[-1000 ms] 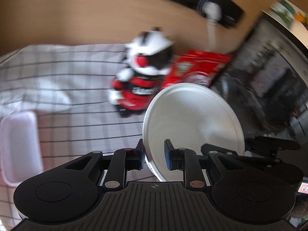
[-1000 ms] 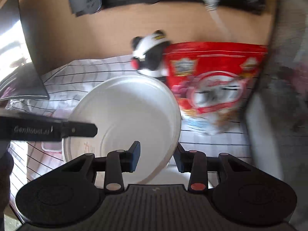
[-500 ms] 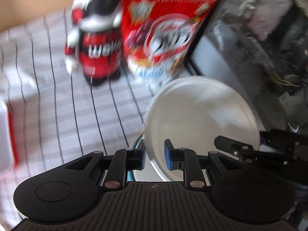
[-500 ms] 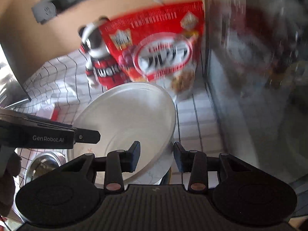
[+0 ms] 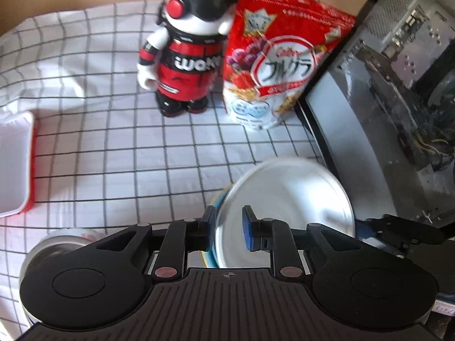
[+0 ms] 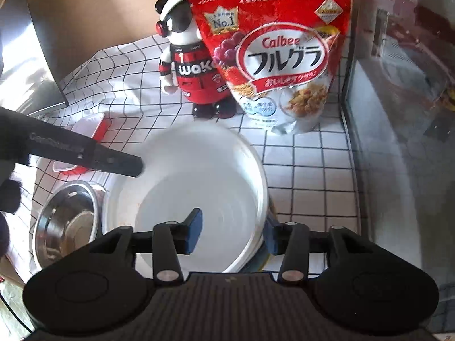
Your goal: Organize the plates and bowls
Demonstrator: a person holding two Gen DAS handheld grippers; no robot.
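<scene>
A white plate (image 5: 287,199) (image 6: 199,187) is held low over the checked cloth, above a blue-rimmed dish (image 5: 217,201) whose edge shows under it. My left gripper (image 5: 229,226) is shut on the plate's left rim. My right gripper (image 6: 231,233) is wide open, its fingers standing either side of the plate's right rim. A steel bowl (image 6: 66,221) (image 5: 54,247) sits to the left of the plate.
A panda robot figure (image 5: 187,42) (image 6: 193,56) and a red Calbee cereal bag (image 5: 281,65) (image 6: 281,56) stand behind. A red-and-white box (image 5: 14,164) (image 6: 85,139) lies at left. A glass-sided computer case (image 5: 398,99) (image 6: 403,113) walls the right.
Both grippers have moved forward and down with the plate; it has come low over the blue-rimmed dish. The steel bowl has come into view.
</scene>
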